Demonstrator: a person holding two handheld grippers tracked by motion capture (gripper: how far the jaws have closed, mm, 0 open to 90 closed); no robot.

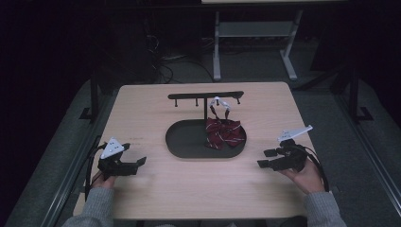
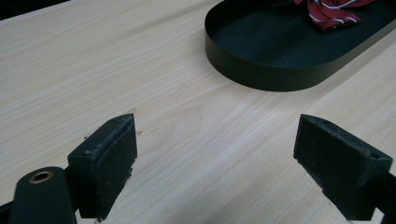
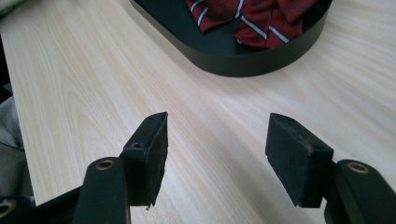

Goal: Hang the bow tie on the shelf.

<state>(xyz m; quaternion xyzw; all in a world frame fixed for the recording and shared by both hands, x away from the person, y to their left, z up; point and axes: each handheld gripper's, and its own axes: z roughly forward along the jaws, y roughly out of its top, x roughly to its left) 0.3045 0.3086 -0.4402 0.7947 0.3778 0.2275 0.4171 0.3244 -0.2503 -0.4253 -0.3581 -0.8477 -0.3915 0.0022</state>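
My left gripper (image 1: 135,164) and right gripper (image 1: 266,158) rest on the table (image 1: 142,118), jaws spread, empty. Striped red bow tie (image 1: 222,131) droops into the black tray (image 1: 182,139), apparently hooked on the rack (image 1: 205,96).

A dim lab: a bare wooden table (image 1: 156,189), loose floor cables (image 1: 163,64) and a metal-legged bench (image 1: 255,33) behind.

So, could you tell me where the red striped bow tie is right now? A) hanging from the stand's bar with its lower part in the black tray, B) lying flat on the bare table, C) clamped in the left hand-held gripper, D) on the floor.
A: the bow tie hangs by its white strap from the stand, its lower part resting in the black tray.
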